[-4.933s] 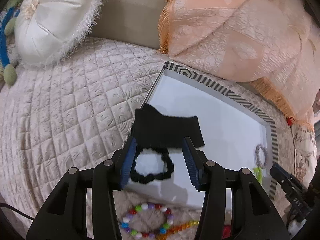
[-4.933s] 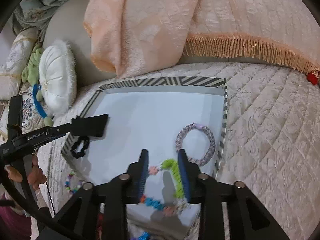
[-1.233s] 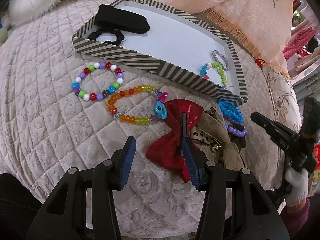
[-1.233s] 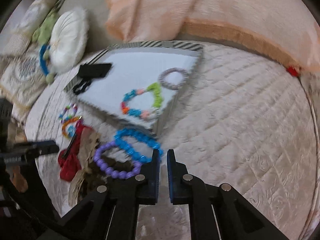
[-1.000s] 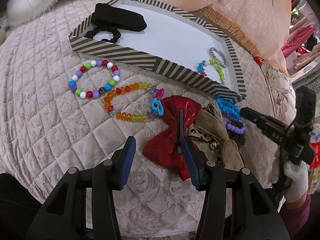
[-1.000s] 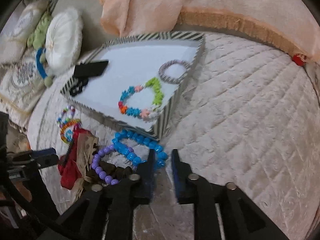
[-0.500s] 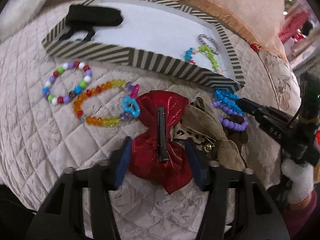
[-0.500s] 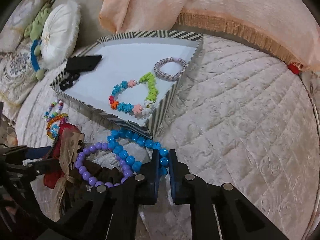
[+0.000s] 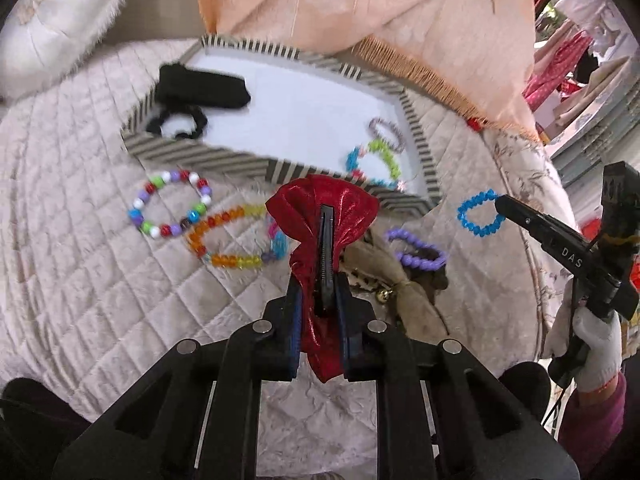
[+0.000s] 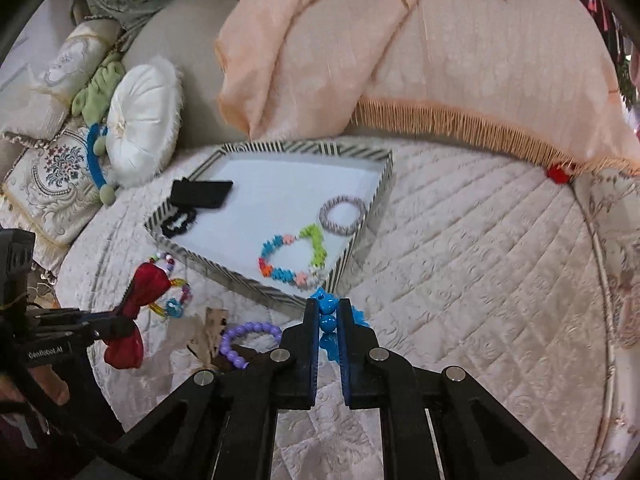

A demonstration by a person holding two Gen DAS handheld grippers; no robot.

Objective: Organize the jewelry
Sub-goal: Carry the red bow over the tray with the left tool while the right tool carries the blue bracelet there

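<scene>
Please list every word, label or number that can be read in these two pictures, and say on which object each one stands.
"DAS": white letters on the side of the black right gripper, seen from the left wrist camera; any further letters are hidden.
"GenRobot.AI": white letters on the black body of the left gripper, seen from the right wrist camera.
No other text can be read; the striped cardboard tray carries only a pattern.

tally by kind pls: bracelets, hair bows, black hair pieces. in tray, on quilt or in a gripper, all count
Bracelets: 6 (grey woven ring, multicolour flower-bead loop, blue bead bracelet, purple bead bracelet, mixed round-bead bracelet, orange-yellow faceted bracelet)
Hair bows: 2 (shiny red bow, tan leopard-print bow)
Black hair pieces: 2 (black band, black scrunchie)
Total: 10
</scene>
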